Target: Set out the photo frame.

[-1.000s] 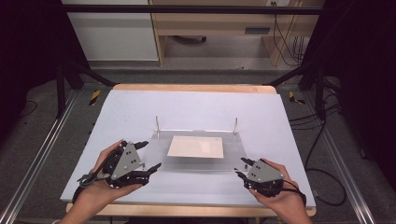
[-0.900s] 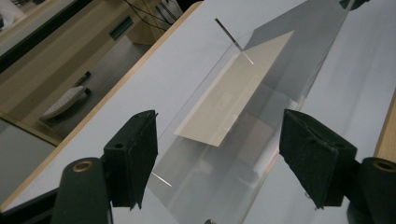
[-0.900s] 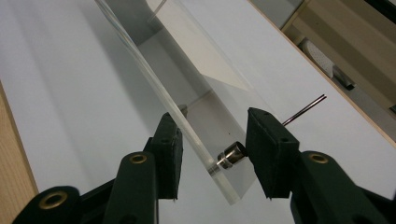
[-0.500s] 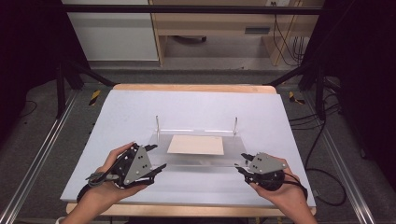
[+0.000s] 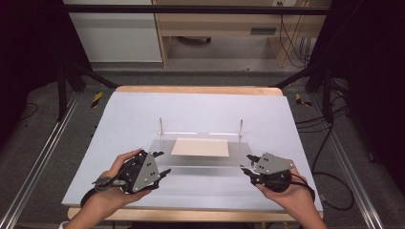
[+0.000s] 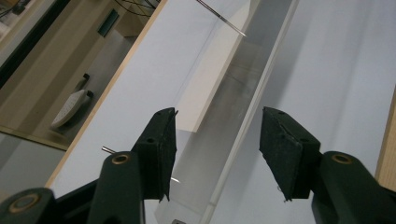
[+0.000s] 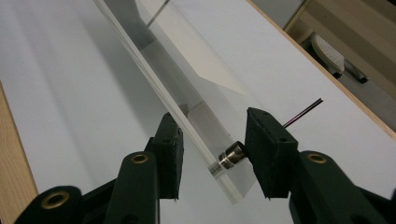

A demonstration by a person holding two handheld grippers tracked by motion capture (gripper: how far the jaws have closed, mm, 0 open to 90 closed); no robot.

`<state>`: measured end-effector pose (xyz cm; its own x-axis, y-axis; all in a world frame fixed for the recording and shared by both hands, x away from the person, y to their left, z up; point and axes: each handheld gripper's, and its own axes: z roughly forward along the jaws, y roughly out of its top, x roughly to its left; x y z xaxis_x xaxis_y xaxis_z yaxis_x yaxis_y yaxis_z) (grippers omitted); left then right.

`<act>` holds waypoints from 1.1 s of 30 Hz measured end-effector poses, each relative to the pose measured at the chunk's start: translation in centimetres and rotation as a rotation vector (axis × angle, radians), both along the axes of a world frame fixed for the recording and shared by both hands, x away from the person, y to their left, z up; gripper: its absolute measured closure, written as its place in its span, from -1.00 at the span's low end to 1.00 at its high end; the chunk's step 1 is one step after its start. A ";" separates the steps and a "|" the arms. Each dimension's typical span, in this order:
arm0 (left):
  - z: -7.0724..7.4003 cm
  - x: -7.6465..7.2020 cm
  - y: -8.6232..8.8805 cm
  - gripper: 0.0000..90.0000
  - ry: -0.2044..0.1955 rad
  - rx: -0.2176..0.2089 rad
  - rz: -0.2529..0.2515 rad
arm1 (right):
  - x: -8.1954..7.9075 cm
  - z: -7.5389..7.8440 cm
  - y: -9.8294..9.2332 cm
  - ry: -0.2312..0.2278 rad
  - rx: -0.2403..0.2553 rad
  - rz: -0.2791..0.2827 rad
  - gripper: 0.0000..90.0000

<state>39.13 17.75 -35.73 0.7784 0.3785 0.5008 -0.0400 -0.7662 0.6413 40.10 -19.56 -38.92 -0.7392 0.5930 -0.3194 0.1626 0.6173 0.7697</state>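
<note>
A clear acrylic stand [image 5: 200, 166] lies mid-table with a cream sheet [image 5: 200, 147] on it and two thin metal posts [image 5: 161, 128] at its back. My left gripper [image 5: 161, 164] is at the stand's left end. In the left gripper view the stand [image 6: 219, 154] runs between the pads of my left gripper [image 6: 219, 140], which have just been closing and stand apart from it. My right gripper [image 5: 246, 164] is at the right end. Its pads [image 7: 212, 135] press the stand's edge [image 7: 187, 112] and a small metal foot [image 7: 231, 156].
The white mat [image 5: 143, 114] covers a wooden table whose front edge [image 5: 191, 215] runs close under both hands. Metal rails [image 5: 43, 157] flank the table. Cables [image 5: 329, 143] lie on the floor at the right. A desk stands beyond the far edge.
The left gripper's jaws have narrowed around the stand's left end, and that hand has shifted slightly toward the stand. The right gripper has stayed at the right end.
</note>
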 end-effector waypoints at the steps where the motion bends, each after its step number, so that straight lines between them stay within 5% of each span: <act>1: -0.1 0.0 0.1 0.05 -0.001 0.003 0.003 | 0.0 0.0 0.0 0.002 0.001 -0.001 0.29; 33: -1.0 1.0 1.4 0.60 -0.034 0.042 0.044 | 0.9 1.1 -0.2 0.033 0.037 -0.009 0.29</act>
